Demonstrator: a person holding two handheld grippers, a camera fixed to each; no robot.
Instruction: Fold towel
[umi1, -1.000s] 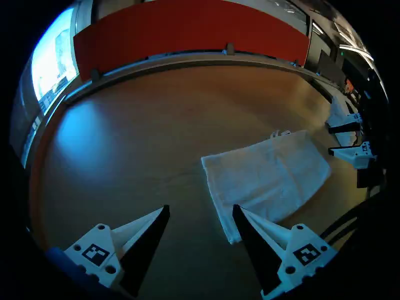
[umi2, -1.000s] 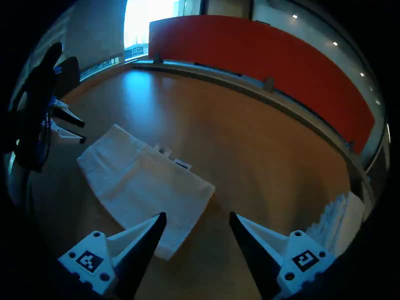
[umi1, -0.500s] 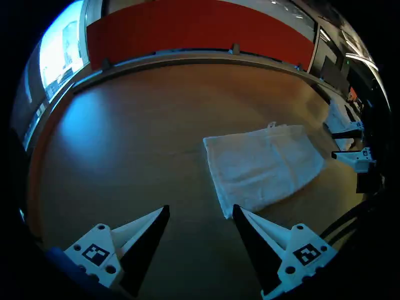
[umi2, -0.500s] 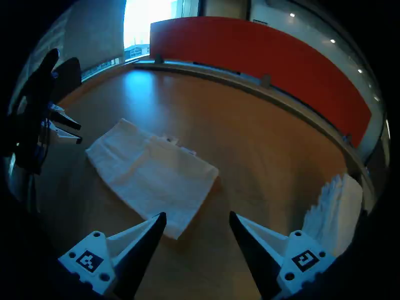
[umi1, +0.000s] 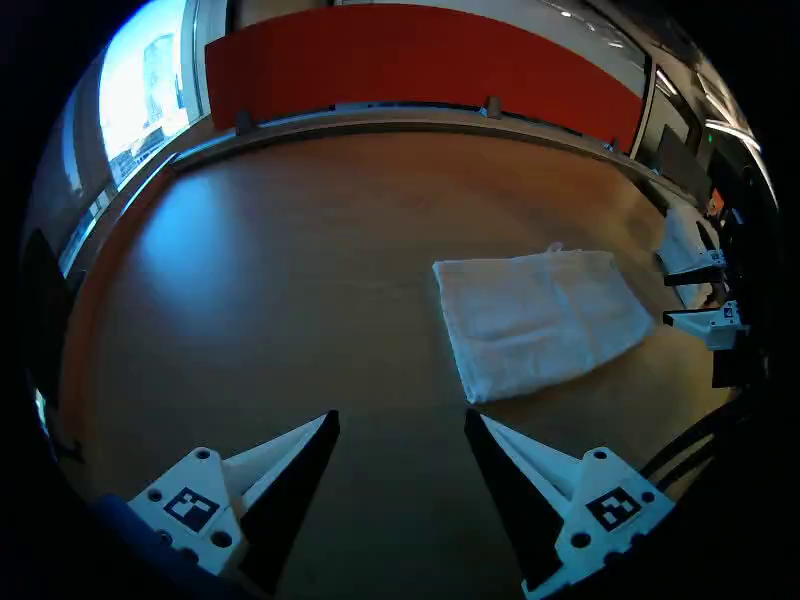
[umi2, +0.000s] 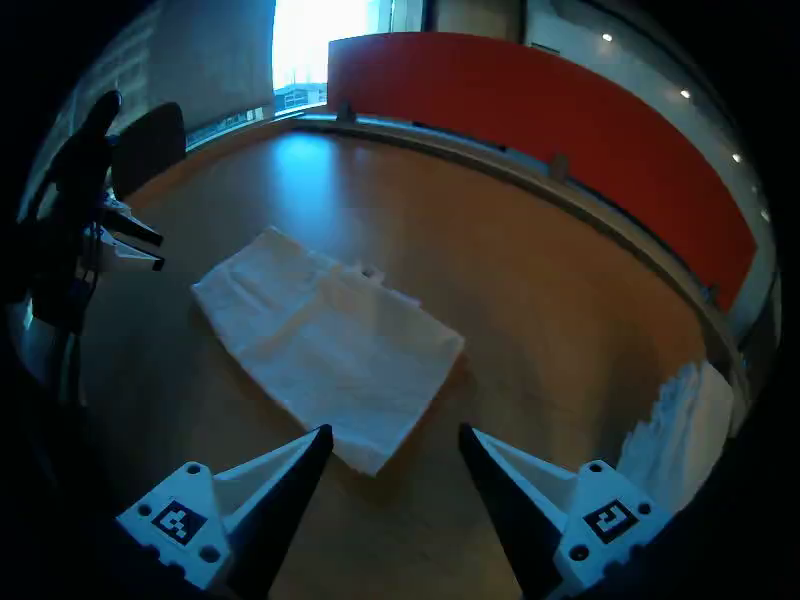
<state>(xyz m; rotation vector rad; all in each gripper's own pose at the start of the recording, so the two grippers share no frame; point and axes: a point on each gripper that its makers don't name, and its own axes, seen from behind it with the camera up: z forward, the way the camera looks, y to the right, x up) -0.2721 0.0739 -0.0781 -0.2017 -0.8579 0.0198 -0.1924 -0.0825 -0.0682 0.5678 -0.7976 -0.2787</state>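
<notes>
A white folded towel (umi1: 545, 320) lies flat on the wooden table, ahead and to the right of my left gripper (umi1: 400, 430), which is open and holds nothing. In the right gripper view the same towel (umi2: 325, 340) lies just beyond my right gripper (umi2: 393, 445), also open and holding nothing, with its near corner close to the fingertips. The right gripper (umi1: 700, 290) appears at the far right edge of the left gripper view, beside the towel. The left gripper (umi2: 130, 240) appears at the left edge of the right gripper view, held by a dark-clad hand.
A second white cloth (umi2: 680, 440) lies at the table's right side, also in the left gripper view as a cloth (umi1: 682, 240). A red partition (umi1: 420, 65) runs along the table's far edge. A bright window (umi2: 320, 40) is behind. Bare wood (umi1: 280, 280) stretches left of the towel.
Both grippers have pulled back from the towel; its near edge, once between the fingertips, now lies farther ahead. The towel stays flat on the table.
</notes>
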